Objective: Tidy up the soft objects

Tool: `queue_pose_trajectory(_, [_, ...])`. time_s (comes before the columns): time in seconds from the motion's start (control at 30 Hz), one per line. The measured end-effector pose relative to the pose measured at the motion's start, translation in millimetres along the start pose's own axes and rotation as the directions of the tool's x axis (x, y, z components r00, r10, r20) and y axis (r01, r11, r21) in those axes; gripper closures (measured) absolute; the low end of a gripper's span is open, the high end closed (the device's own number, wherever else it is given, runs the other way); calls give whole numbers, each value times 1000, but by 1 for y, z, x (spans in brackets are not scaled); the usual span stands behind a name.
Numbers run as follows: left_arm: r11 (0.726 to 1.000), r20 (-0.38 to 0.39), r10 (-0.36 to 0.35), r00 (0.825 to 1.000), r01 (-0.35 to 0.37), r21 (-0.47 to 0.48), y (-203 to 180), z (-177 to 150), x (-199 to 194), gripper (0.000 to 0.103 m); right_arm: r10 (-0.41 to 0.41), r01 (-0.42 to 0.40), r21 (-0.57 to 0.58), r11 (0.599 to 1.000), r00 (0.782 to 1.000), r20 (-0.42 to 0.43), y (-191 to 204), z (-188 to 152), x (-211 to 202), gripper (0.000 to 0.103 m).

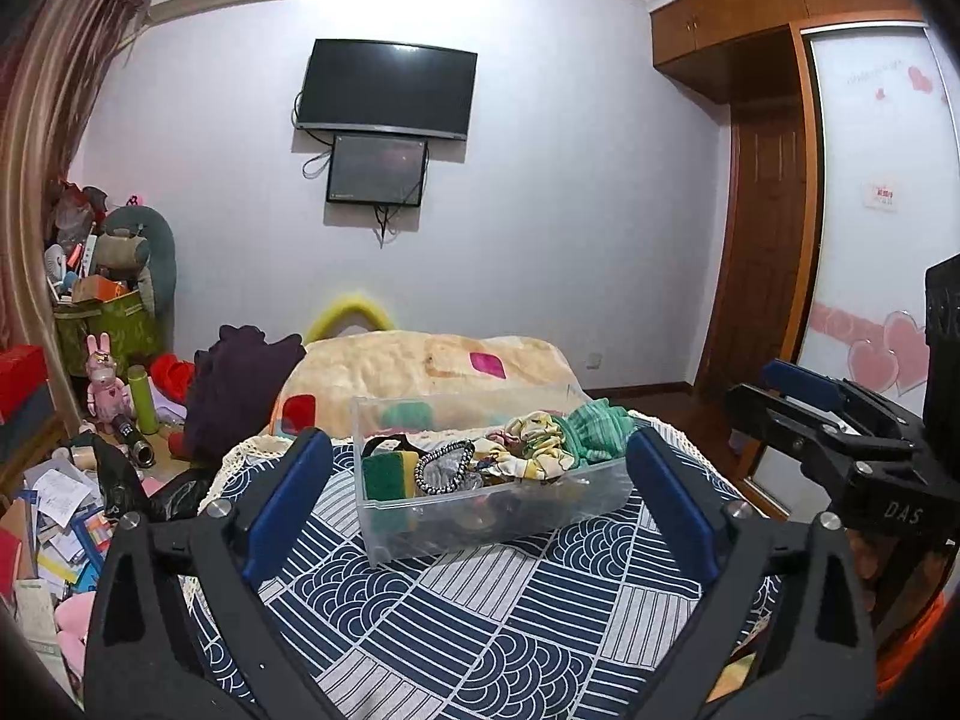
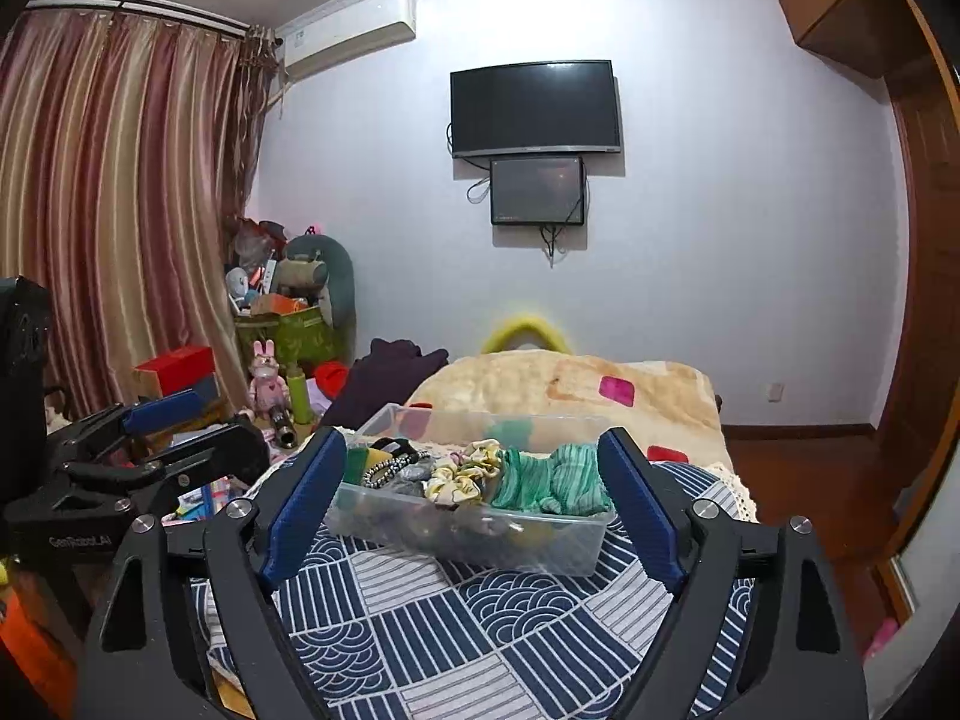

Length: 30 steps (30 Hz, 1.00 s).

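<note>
Blue ribbed pads line the black fingers of both tools. The left hand-held gripper (image 1: 477,498) hovers level above the patterned cloth, jaws spread wide and holding nothing, its fingers framing the bin from the near side. The right hand-held gripper (image 2: 471,501) sits in a matching pose, likewise released and empty, pointing straight at the bin; each tool appears at the edge of the other's view, side by side and apart. A clear plastic bin (image 1: 480,516) rests on the surface (image 1: 480,612), which is draped in a navy-and-white cloth of wave and stripe patches. The bin is a shallow rectangle with thin translucent walls; in the right view its long axis runs left to right, and in the left view it is angled slightly. Inside, from left to right, lie a green-and-yellow sponge (image 1: 387,474), a beaded dark band (image 1: 444,465), a crumpled cream floral scrunchie (image 2: 462,471), and a bunched green striped cloth (image 2: 549,477). Behind stands a fuzzy beige blanket (image 1: 432,369).
</note>
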<state>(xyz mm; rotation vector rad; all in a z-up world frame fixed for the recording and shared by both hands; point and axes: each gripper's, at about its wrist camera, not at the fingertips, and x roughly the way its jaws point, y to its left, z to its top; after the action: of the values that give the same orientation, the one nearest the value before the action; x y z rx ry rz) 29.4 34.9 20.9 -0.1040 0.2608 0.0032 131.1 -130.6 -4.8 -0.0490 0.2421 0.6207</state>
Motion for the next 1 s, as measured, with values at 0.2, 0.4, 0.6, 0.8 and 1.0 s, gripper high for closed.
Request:
queue_pose_trajectory(0.2, [1000, 6, 8, 1000, -8, 14, -4, -4, -3, 1, -3, 3, 6, 1000, 1000, 12, 2, -4, -2, 11])
queue_pose_trajectory(0.4, [1000, 1, 11, 1000, -11, 16, -3, -7, -2, 1, -5, 5, 5, 1000, 1000, 18, 1, -7, 0, 5])
queue_pose_trajectory(0.6, [1000, 4, 25, 1000, -25, 10, -2, -9, 0, 0, -14, 14, 6, 1000, 999, 34, 2, -9, -4, 1])
queue_pose_trajectory(0.8, [1000, 7, 30, 1000, -30, 4, 0, -9, 0, 0, -20, 20, 10, 1000, 999, 30, 0, -10, -4, 0])
queue_pose_trajectory(1.0, [999, 9, 31, 999, -31, 13, -1, -10, 0, 0, -17, 17, 21, 1000, 1000, 20, -2, -10, -3, 0])
